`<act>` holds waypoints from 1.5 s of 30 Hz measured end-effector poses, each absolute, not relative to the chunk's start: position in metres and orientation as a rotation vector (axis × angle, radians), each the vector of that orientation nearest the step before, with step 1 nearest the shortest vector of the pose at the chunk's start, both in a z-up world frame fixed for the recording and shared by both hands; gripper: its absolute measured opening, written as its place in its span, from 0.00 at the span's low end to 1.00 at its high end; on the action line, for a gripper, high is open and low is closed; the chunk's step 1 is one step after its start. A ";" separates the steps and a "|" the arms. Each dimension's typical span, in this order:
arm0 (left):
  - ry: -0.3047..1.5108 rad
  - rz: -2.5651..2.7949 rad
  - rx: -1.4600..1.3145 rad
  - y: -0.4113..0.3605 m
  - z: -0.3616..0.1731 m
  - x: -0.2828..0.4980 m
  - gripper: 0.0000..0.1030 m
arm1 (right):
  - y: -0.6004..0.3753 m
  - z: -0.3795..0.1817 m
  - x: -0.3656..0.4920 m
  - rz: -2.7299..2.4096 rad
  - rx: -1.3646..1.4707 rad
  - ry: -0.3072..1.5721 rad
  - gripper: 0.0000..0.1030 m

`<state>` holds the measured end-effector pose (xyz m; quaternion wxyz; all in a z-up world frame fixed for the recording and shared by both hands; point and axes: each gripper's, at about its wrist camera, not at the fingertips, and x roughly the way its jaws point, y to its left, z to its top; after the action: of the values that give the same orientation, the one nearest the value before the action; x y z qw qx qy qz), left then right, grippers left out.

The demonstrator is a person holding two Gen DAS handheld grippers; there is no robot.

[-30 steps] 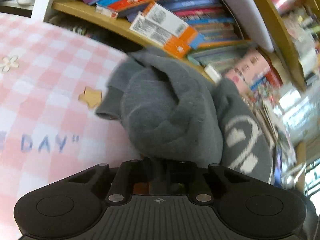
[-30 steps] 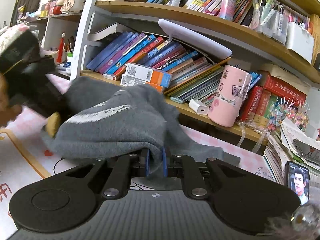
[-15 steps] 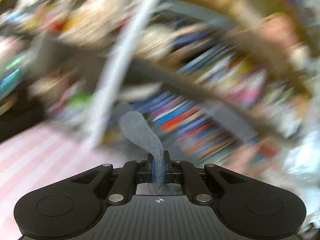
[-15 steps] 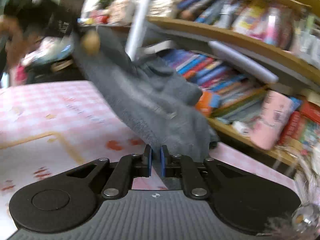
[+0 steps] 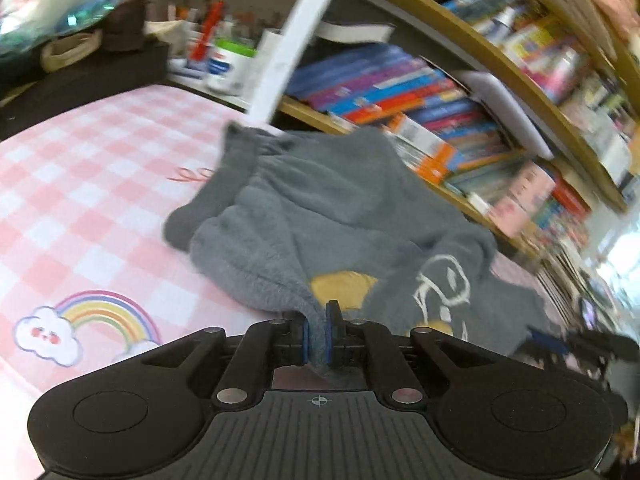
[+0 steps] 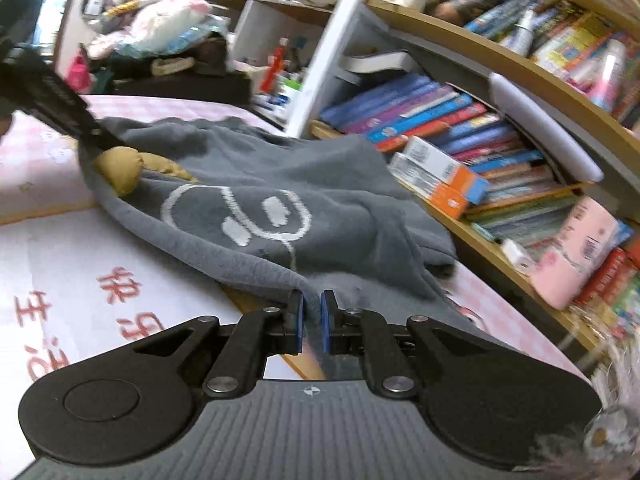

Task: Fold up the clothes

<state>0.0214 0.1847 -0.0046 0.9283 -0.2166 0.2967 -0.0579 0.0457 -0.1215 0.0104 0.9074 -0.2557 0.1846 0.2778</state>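
On the pink cloth (image 5: 80, 184), both tongs (image 5: 315, 334) (image 6: 311, 320) clamp the grey sweater (image 5: 340, 208); only the left view shows a rainbow (image 5: 106, 314).

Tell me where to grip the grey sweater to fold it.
Grip the grey sweater along its thick hem edge, coming in low from the near side. That edge lies free on the pink checked cloth; both jaws already pinch it there.

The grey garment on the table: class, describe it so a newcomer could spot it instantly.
Look at the pink checked tablecloth in front of the bookshelf. On it lies a crumpled grey fleece garment, marked out by a white outline drawing and mustard-yellow patches.
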 end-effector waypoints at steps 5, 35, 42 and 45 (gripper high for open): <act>0.603 -0.162 -0.419 0.183 -0.005 0.018 0.24 | -0.149 0.008 0.023 0.538 -0.527 0.438 0.06; 0.644 -0.051 -0.259 0.218 -0.010 0.098 0.44 | -0.182 0.016 0.091 0.413 -0.204 0.630 0.47; 0.631 -0.111 -0.345 0.245 0.002 0.079 0.26 | -0.188 0.008 0.081 0.408 -0.134 0.686 0.47; 0.548 -0.026 -0.363 0.270 0.018 0.061 0.27 | -0.181 0.010 0.065 0.457 -0.118 0.706 0.48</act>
<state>0.0609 0.2695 0.0185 0.9464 -0.1784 0.2689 -0.0128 0.0648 -0.1807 0.0096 0.9112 -0.0571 0.3424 0.2219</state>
